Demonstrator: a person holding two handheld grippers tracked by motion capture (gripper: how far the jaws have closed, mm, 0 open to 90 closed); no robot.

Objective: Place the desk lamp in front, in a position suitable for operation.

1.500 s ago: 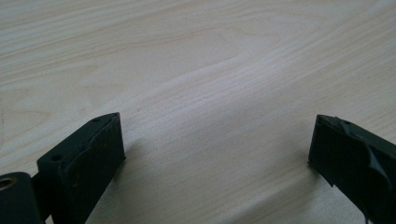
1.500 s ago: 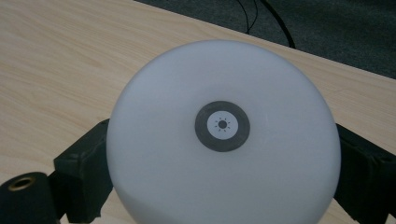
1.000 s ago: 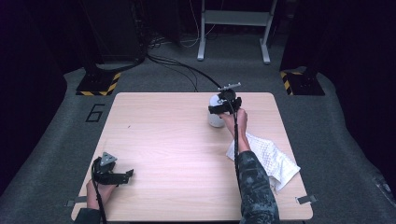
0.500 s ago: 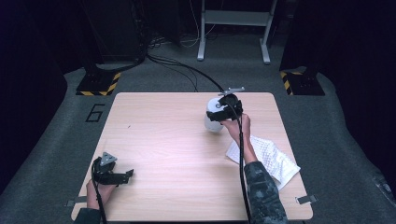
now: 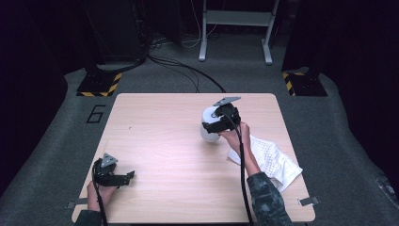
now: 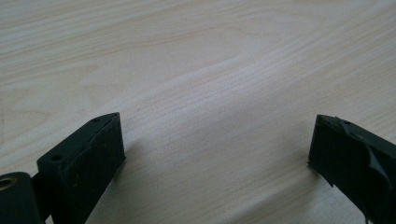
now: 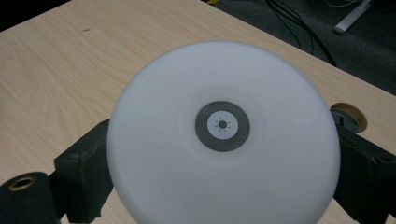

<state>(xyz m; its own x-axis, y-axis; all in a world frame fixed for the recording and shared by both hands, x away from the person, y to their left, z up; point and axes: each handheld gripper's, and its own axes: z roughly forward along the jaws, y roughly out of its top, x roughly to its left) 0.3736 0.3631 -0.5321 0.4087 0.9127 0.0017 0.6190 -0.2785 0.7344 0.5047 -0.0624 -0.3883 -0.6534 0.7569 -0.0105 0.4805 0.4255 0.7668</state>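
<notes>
Your right hand-held gripper [image 5: 217,126] is clamped on the white round lamp [image 5: 208,123], right of bench [image 5: 160,141] centre. Your left hand-held gripper [image 5: 126,176] rests apart near the front-left edge; bare wood lies between.

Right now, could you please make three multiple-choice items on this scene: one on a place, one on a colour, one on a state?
1. Where does the white cloth lie on the table?
A. near right corner
B. far left corner
C. centre

2. What colour is the round object between the right tongs?
A. red
B. white
C. green

3. How are the left tongs?
A. shut on the cloth
B. shut on a cup
C. open, holding nothing

Answers: 1 A, the high view shows it beside the right forearm. 2 B, it shows white with a grey ring. 3 C, bare wood lies between the jaws.
</notes>
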